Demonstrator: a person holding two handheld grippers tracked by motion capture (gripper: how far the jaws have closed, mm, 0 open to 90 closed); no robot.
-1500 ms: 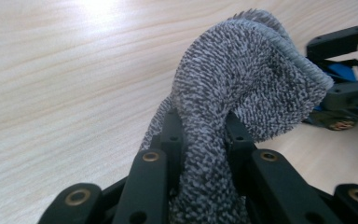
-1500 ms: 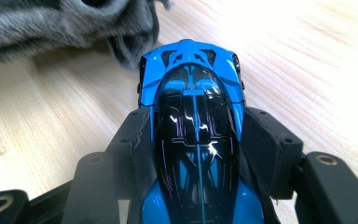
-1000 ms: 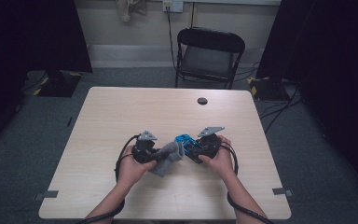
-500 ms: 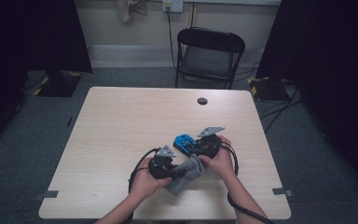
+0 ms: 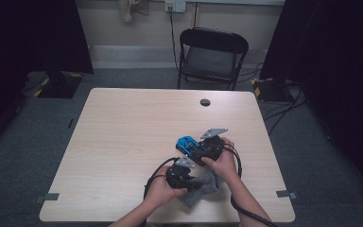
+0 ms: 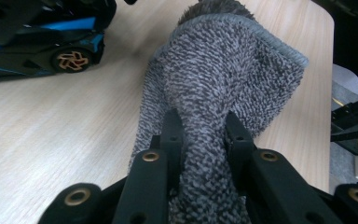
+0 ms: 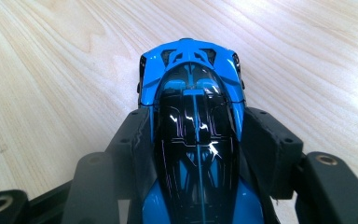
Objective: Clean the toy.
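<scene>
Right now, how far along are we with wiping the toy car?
Done: the right claw is clamped on the blue toy car, and the left claw is shut on the grey cloth. In hand: the cloth lies beside the car, apart from it. Left: bringing cloth onto car and wiping.

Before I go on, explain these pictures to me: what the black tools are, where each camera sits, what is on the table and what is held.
A person sits at a wooden table and holds a hand-operated gripper in each hand. The high view looks down from above. Each of the other two cameras rides on one gripper and looks along its black jaws. The left gripper is shut on a grey cloth, which lies near the table's front edge. The right gripper is clamped on the sides of a blue and black toy car that sits on the table. A small dark round spot lies near the far edge.
</scene>
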